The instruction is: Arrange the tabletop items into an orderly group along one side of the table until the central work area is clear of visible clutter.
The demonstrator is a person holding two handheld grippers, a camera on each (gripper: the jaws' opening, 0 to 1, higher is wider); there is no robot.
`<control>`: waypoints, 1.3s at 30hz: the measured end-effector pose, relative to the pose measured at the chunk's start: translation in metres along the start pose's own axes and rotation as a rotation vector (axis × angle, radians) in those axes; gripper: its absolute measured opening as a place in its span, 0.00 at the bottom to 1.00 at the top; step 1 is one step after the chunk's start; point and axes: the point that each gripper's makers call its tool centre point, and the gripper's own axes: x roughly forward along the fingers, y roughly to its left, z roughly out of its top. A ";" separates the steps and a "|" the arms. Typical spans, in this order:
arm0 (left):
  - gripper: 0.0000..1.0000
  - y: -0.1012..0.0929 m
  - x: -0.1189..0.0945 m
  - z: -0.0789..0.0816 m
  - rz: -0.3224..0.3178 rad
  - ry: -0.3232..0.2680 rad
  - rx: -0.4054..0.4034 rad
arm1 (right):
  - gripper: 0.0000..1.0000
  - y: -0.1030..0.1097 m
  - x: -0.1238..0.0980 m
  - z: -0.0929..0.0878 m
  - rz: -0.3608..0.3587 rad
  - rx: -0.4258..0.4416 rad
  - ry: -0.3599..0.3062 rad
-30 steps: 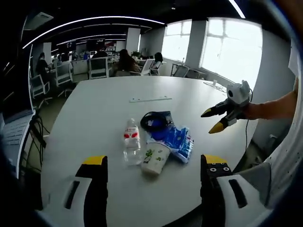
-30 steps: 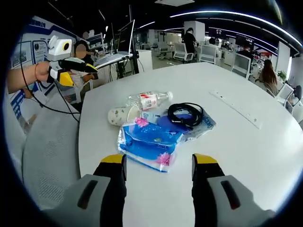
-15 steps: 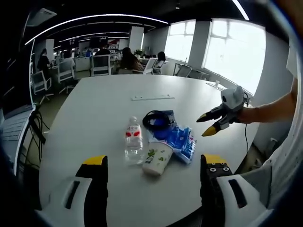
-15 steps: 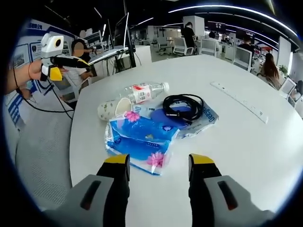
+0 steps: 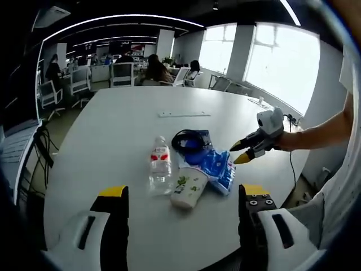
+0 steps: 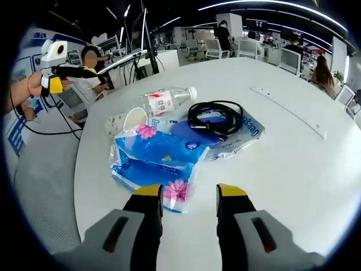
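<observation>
Clutter sits bunched near the middle of the round white table (image 5: 113, 118). Bottle (image 5: 160, 169) lies on its side, touching a tipped paper cup (image 5: 186, 189). Blue tissue pack (image 6: 155, 166) lies just beside the cup. Black cable (image 6: 214, 117) is coiled on a blue pouch (image 6: 237, 138). A white strip (image 5: 183, 114) lies apart, farther along the table.

Left gripper (image 5: 183, 200): jaws spread wide, holding nothing, short of the cup. Right gripper (image 6: 189, 195): jaws parted, empty, tips at the tissue pack's near edge.
</observation>
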 end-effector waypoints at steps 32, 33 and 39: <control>0.80 -0.010 0.009 -0.008 -0.026 0.020 -0.010 | 0.00 -0.006 0.014 -0.015 -0.035 0.136 0.010; 0.80 -0.010 0.009 -0.008 -0.026 0.020 -0.010 | 0.00 -0.008 0.014 -0.016 -0.041 0.145 0.007; 0.80 -0.012 0.009 -0.009 -0.028 0.020 -0.012 | 0.00 -0.010 0.009 -0.014 -0.038 0.228 -0.018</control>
